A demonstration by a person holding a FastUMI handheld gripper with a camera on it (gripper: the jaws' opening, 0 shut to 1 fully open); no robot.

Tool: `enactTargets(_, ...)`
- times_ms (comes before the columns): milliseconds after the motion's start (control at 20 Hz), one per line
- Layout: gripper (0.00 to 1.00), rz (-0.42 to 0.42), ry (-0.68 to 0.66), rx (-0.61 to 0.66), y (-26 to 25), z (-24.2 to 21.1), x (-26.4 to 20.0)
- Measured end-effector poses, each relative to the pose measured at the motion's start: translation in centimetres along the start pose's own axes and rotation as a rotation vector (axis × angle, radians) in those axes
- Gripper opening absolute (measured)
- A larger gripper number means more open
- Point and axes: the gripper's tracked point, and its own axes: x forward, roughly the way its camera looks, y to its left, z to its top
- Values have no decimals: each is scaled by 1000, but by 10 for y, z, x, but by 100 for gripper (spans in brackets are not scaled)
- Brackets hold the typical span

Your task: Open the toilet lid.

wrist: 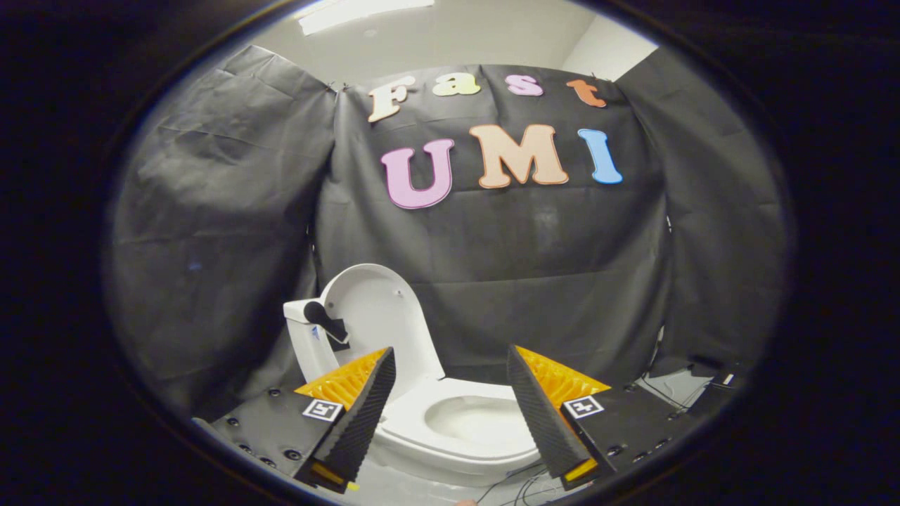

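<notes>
A small white toilet (450, 429) stands on the floor just ahead of my fingers. Its lid (383, 316) is raised upright and leans back against the white tank (309, 344), which carries a black flush handle (325, 322). The seat ring (422, 414) and bowl lie uncovered between the fingers. My gripper (450, 355) is open, its two black and orange fingers (365, 400) spread wide to either side of the bowl, touching nothing.
Black cloth walls close the booth behind and to both sides of the toilet. Thin cables (664, 393) and a dark box (717, 383) lie on the pale floor to the right. More wires (520, 485) trail below the bowl.
</notes>
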Motion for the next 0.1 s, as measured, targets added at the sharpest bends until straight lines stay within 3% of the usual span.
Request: enactTargets(100, 98, 3, 9, -8, 1, -3, 3)
